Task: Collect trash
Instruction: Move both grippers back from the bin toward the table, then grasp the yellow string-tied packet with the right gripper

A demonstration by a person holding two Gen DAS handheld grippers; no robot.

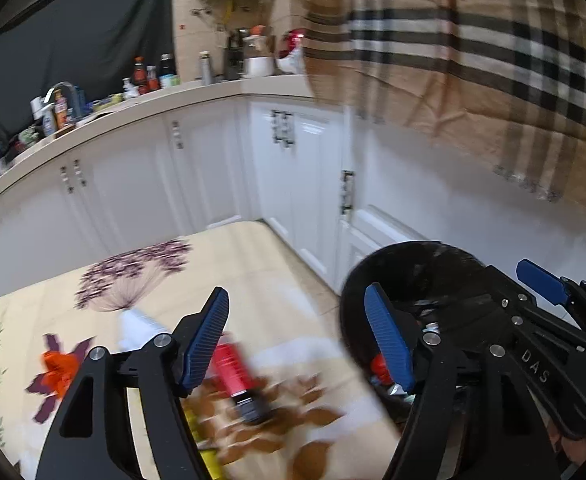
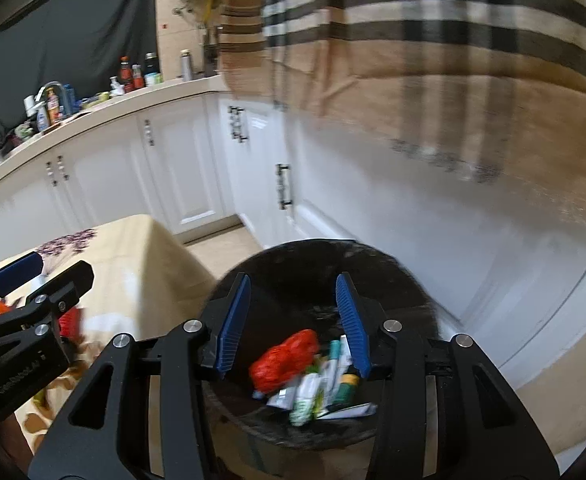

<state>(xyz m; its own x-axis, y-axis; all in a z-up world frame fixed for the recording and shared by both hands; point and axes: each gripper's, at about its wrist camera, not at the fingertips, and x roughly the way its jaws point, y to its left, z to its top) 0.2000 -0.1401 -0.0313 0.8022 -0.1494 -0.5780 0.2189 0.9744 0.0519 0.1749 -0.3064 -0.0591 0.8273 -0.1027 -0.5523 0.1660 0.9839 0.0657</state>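
In a kitchen with white cabinets, I held two grippers over the work. My left gripper hung with its jaws spread and nothing between them above the table, which wore a flowered cloth. One red tube with a dark cap lay on that cloth just below the gap, at about 7 o'clock from its middle and near the left finger; beside it, at 9 o'clock, lay one white scrap, blurred.

My right gripper stood over one black bin, jaws apart and empty. Inside the bin, directly under the gap at 6 o'clock, sat one crumpled red wrapper, with several white and green packets heaped at 5 o'clock, too blurred to count.
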